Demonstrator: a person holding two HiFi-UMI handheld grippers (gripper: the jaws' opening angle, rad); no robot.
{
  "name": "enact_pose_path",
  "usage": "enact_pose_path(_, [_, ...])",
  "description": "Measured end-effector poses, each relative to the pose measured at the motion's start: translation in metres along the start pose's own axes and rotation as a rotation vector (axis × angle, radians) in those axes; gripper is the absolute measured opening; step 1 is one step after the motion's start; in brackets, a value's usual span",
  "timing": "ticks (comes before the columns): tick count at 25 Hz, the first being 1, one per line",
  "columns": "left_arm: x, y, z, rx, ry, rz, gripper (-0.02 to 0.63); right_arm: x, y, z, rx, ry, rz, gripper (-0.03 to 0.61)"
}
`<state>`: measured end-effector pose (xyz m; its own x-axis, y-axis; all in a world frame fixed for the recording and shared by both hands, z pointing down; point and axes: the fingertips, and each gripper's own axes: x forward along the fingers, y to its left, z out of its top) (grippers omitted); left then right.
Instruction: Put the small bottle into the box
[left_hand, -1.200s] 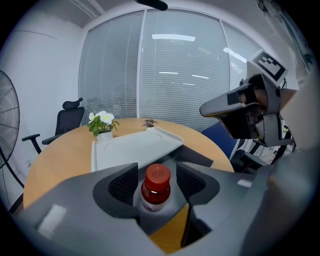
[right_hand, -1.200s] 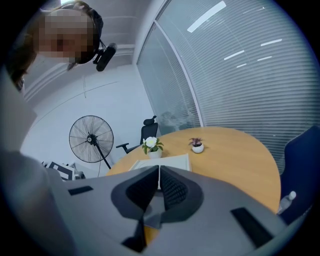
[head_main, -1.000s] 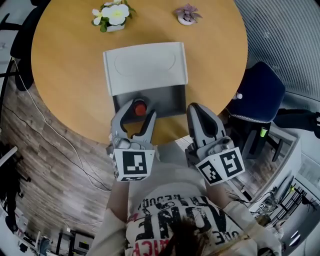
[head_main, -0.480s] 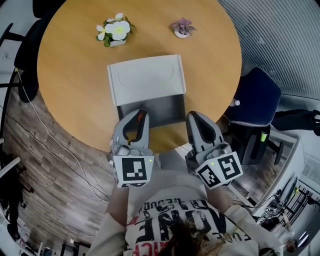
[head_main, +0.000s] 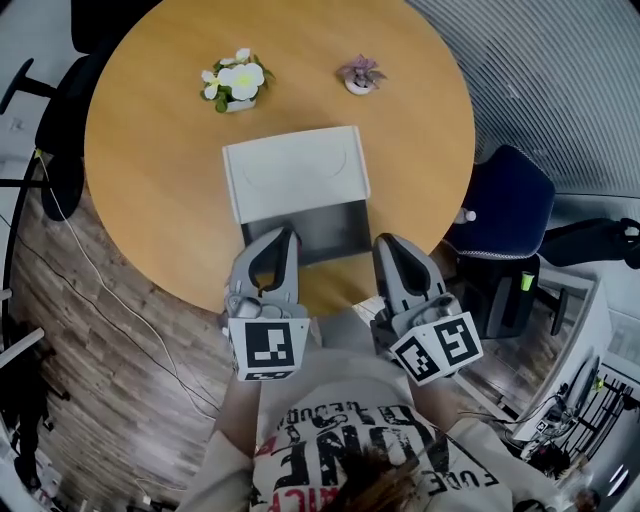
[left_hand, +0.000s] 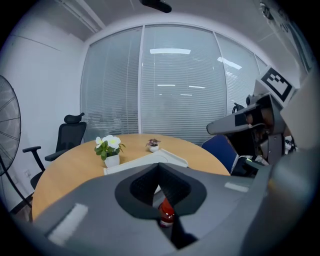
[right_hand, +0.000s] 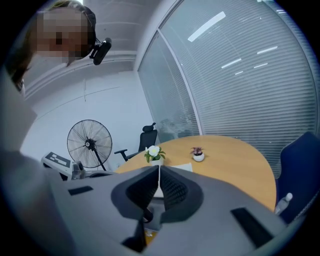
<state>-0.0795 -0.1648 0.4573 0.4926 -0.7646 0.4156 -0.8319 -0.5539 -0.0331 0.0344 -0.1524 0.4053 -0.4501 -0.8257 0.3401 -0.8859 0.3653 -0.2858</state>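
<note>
At the near edge of the round wooden table (head_main: 150, 150), the left gripper (head_main: 283, 235) has its jaws closed, tips meeting with nothing pinched between them. Its nose reaches over the front of the box (head_main: 300, 170). Through the narrow slit below those joined tips, the left gripper view shows the small bottle (left_hand: 166, 212), red and low down, just beyond the jaws and in front of the box's pale lid. From the head view the bottle is hidden under that gripper, so whether it sits fully inside the grey open compartment cannot be told. The right gripper (head_main: 392, 243) is beside the left one, off the box's right front corner, and its jaws are likewise pressed together and empty.

Farther out, the box's white lid lies flat behind the grey tray. Beyond it are a pot of white flowers (head_main: 232, 82) and, to the right, a small purple plant (head_main: 358, 76), well apart from each other. A blue chair (head_main: 505, 200) is off the table's right side.
</note>
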Motion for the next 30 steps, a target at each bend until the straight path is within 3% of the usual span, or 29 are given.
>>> enact_pose_path(7, [-0.013, 0.026, 0.051, -0.013, -0.121, 0.067, 0.009, -0.007, 0.011, 0.025, -0.024, -0.077, 0.009, 0.015])
enact_pose_path(12, [-0.031, 0.038, 0.096, 0.033, -0.222, 0.132, 0.009, -0.016, 0.017, 0.045, -0.047, -0.127, 0.037, 0.015])
enact_pose_path(15, [-0.047, 0.037, 0.119, -0.007, -0.263, 0.174, 0.009, -0.027, 0.019, 0.055, -0.061, -0.15, 0.057, 0.015])
enact_pose_path(30, [-0.131, -0.042, 0.188, 0.021, -0.449, 0.335, 0.009, -0.126, 0.001, 0.074, -0.108, -0.227, 0.176, 0.015])
